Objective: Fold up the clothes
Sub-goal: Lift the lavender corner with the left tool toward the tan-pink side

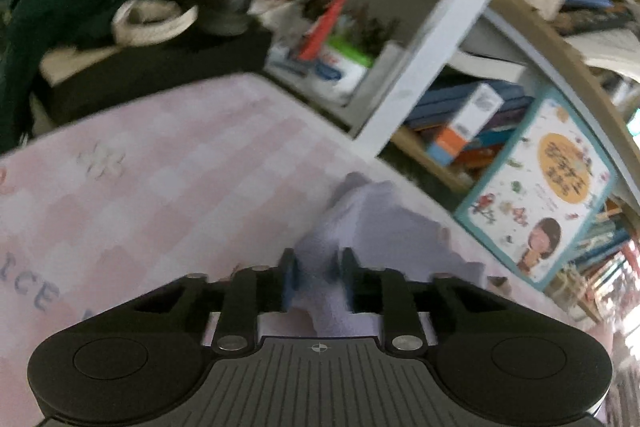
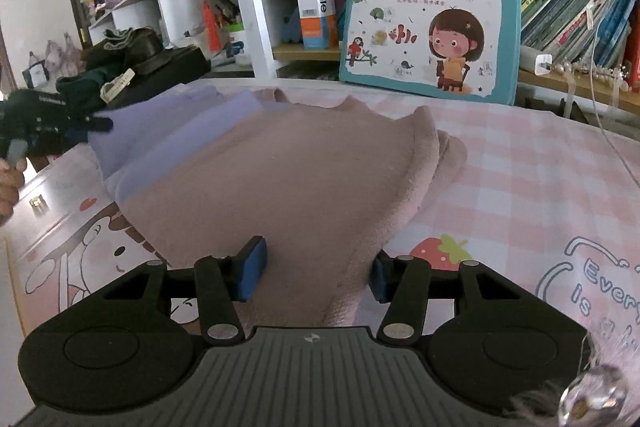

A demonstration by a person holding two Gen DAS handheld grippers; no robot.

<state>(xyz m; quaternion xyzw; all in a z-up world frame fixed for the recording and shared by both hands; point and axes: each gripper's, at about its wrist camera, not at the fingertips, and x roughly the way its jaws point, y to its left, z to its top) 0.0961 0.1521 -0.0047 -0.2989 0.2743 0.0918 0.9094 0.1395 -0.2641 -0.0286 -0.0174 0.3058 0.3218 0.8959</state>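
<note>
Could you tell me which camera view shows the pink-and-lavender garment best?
The right wrist view: the garment lies spread across the pink checked sheet, sharp and nearly whole. The left wrist view is blurred and shows only a lavender bunch between the left gripper's fingers.

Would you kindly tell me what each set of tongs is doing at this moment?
Left tongs: closed on the lavender part of the garment.
Right tongs: gripping the pink part bunched between the pads.

Left claw (image 1: 316,277) nearly closed, right claw (image 2: 316,273) half spread, both angled downward
</note>
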